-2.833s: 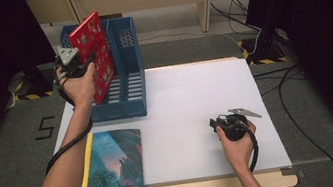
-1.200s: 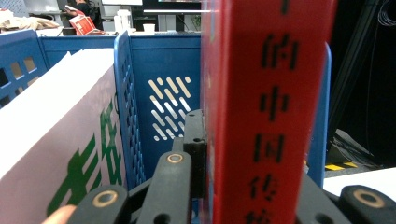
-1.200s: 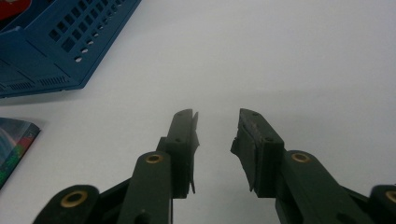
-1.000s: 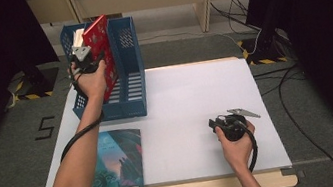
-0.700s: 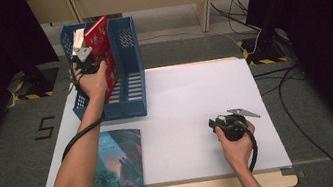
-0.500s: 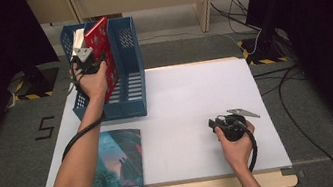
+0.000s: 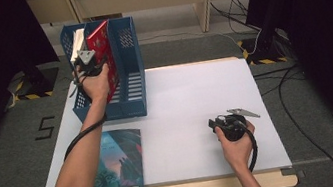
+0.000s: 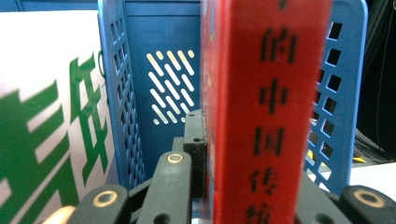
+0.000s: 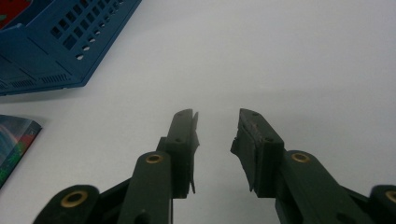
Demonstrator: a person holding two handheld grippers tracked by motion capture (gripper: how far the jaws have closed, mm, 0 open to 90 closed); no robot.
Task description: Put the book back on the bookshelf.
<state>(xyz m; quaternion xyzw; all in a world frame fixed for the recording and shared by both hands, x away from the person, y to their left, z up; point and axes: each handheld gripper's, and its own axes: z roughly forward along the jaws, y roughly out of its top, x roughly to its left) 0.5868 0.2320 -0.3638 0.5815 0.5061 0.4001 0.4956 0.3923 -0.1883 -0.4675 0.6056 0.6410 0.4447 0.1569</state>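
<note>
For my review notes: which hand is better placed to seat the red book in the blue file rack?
Left: its gripper already clamps the red book inside the rack; the right gripper rests open, away on the table.

Left hand-held gripper [image 7: 90,65] clamped, right [image 7: 217,125] seemingly parted

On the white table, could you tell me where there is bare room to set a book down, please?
The white table is bare between the blue plastic file rack, the teal paperback and the right gripper. The rack is crowded: a red book, a white one.
</note>
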